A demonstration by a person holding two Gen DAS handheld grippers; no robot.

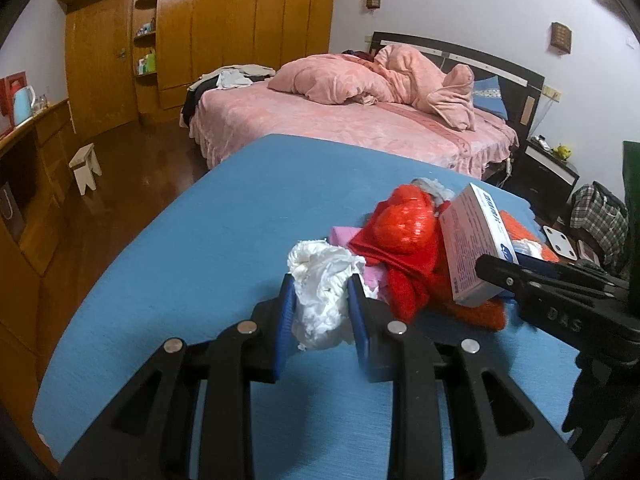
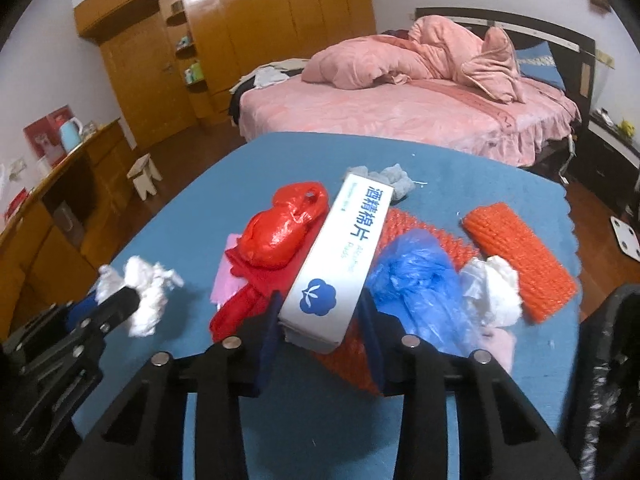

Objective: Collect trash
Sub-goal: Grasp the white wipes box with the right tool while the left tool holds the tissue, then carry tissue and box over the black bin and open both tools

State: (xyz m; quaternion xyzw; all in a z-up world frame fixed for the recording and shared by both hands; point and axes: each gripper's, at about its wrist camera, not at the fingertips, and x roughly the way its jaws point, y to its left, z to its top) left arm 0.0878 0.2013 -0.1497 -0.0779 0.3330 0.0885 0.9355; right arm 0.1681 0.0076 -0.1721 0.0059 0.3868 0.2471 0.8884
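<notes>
My left gripper (image 1: 322, 312) is shut on a crumpled white tissue (image 1: 322, 288), held just above the blue table (image 1: 200, 260); it also shows in the right wrist view (image 2: 146, 300). My right gripper (image 2: 320, 320) is shut on a white box of alcohol pads (image 2: 340, 256), lifted over the trash pile; the box also shows in the left wrist view (image 1: 476, 248). On the table lie a red plastic bag (image 2: 280, 232), a blue plastic bag (image 2: 420, 280), an orange foam net (image 2: 520, 256), white plastic (image 2: 492, 288) and grey wads (image 2: 396, 178).
A black bin bag rim (image 2: 612, 360) is at the table's right side. A pink sheet (image 2: 226, 276) lies under the red bag. Behind the table stand a pink bed (image 2: 400, 112), a wooden wardrobe (image 2: 240, 40) and a small stool (image 2: 146, 174).
</notes>
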